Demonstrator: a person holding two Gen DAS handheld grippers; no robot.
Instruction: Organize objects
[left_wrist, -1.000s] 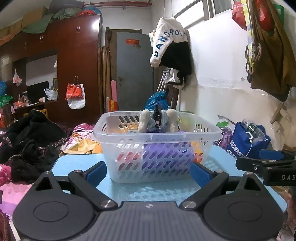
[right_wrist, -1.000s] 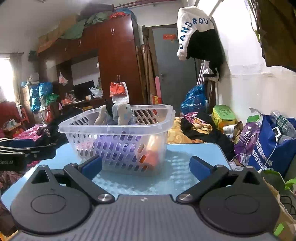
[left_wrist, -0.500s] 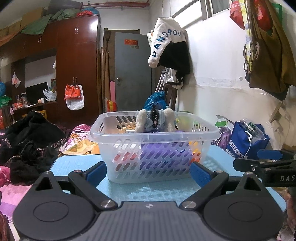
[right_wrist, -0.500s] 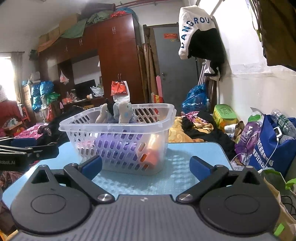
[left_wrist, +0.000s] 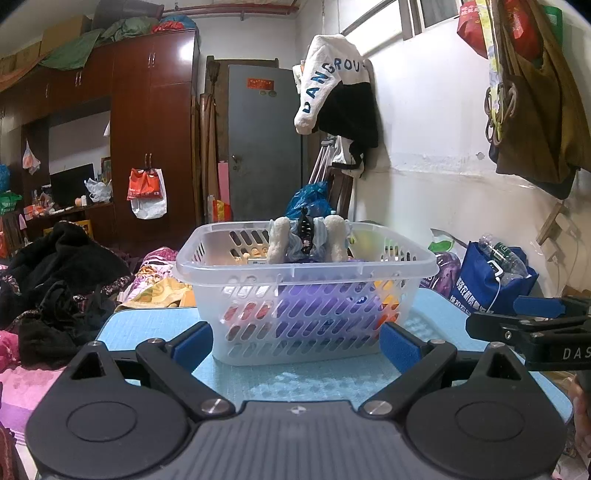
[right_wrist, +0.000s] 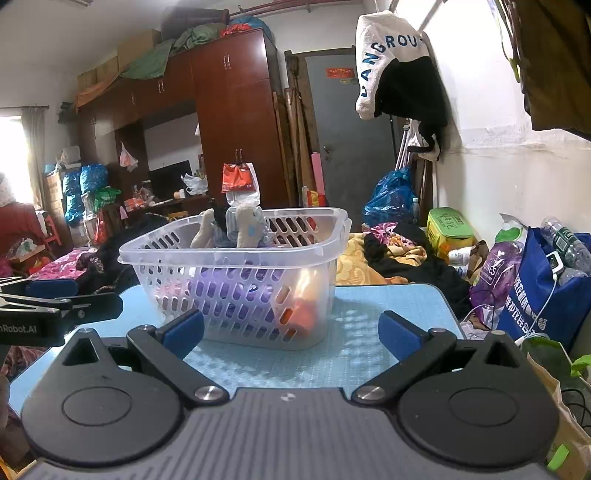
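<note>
Both tools spread wide, empty, before the filled basket (left_wrist: 306, 269)

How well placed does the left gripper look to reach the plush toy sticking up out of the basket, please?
Probably yes, from above. The left gripper is open and empty, facing the basket on the table. The plush toy pokes above the rim, nothing covering it; the near wall blocks a straight approach.

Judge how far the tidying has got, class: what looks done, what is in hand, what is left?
Done: the clear basket on the blue table already holds a plush toy and coloured items. In hand: nothing; the left gripper and right gripper are both open and empty, short of the basket. Left: no loose objects show on the table, so little seems to remain.
</note>
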